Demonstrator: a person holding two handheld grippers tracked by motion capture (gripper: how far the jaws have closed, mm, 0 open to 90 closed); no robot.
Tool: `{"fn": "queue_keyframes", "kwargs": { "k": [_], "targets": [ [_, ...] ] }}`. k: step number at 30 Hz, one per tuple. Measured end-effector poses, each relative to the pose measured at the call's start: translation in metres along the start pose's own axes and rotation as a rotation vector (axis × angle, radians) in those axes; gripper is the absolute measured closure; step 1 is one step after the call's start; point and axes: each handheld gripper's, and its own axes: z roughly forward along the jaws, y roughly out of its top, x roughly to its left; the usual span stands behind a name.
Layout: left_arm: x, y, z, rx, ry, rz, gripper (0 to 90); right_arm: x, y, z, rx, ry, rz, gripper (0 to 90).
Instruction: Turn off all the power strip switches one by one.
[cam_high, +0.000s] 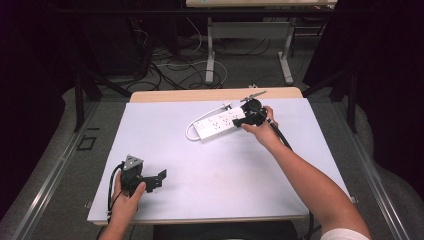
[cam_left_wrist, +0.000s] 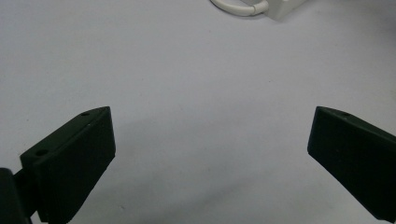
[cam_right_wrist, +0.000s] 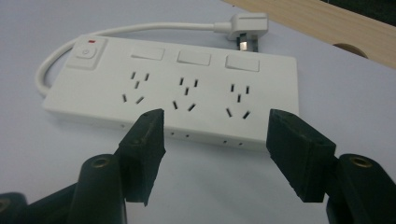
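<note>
A white power strip (cam_high: 218, 123) with three socket groups and a switch lies flat at the far middle of the table. Its white cable (cam_right_wrist: 46, 74) loops round the left end to the plug (cam_right_wrist: 245, 23), which lies behind it. My right gripper (cam_high: 239, 121) sits at the strip's right end. In the right gripper view, the right gripper (cam_right_wrist: 215, 126) is open and empty just short of the strip's (cam_right_wrist: 177, 93) near long side. My left gripper (cam_high: 159, 179) rests near the front left of the table, and in its own view the left gripper (cam_left_wrist: 210, 135) is wide open over bare surface.
A white sheet (cam_high: 225, 170) covers the tabletop, and a wooden edge (cam_high: 200, 94) shows along the far side. A corner of the strip (cam_left_wrist: 285, 7) shows in the left gripper view. Cables and another table's legs (cam_high: 210, 55) stand on the floor beyond.
</note>
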Motion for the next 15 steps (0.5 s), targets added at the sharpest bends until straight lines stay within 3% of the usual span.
{"fn": "queue_keyframes", "kwargs": {
  "k": [6, 9, 15],
  "targets": [
    [0.0, 0.0, 0.0, 0.008, -0.003, -0.001, 0.8, 0.011, -0.017, -0.015, 0.0, 0.025, -0.01, 18.1],
    [0.0, 0.0, 0.0, -0.001, 0.0, -0.001, 0.8, 0.016, -0.027, -0.023, 0.004, 0.037, -0.004, 15.1],
    [-0.001, 0.0, 0.0, -0.001, -0.002, 0.0, 0.8, 0.026, -0.047, -0.034, -0.004, 0.012, -0.047, 9.6]
  ]
}}
